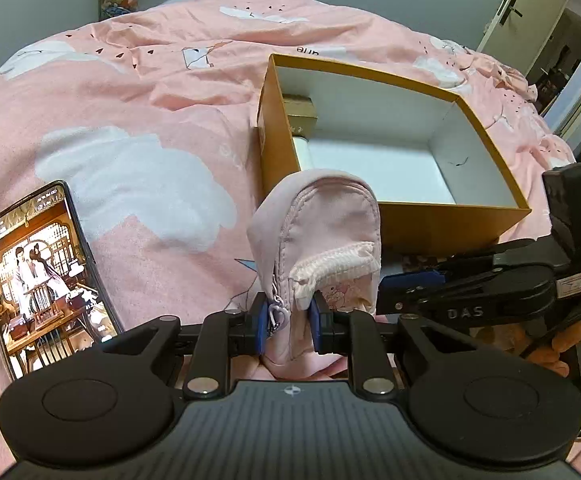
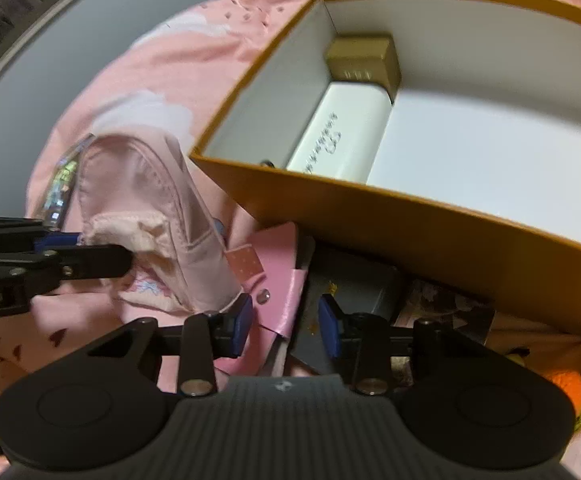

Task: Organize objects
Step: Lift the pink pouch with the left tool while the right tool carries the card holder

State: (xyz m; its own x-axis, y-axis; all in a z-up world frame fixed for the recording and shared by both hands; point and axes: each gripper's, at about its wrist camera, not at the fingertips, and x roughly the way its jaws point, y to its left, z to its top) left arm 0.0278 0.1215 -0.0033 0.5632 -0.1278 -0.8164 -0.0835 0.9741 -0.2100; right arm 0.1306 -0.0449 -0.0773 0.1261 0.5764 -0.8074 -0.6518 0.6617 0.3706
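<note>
Left claw clamps pink pouch; box holds white case.

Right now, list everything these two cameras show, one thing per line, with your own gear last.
pouch: one, pale pink, zipped, clamped in the left gripper in front of the box.
box: one, orange outside, white inside, open, on the bedspread.
gold box: one, small, in a corner inside the box.
white case: one, lying along the box wall, next to the gold box.
phone: one, dark frame, screen lit, on the bedspread left of the pouch.
pink wallet: one, snap flap, beside the box's near wall.
dark case: one, flat, beside the wallet.
bedspread: one, pink with white clouds.
left gripper: black, blue pads, shut on the pouch.
right gripper: black, blue pads, open over the wallet.
</note>
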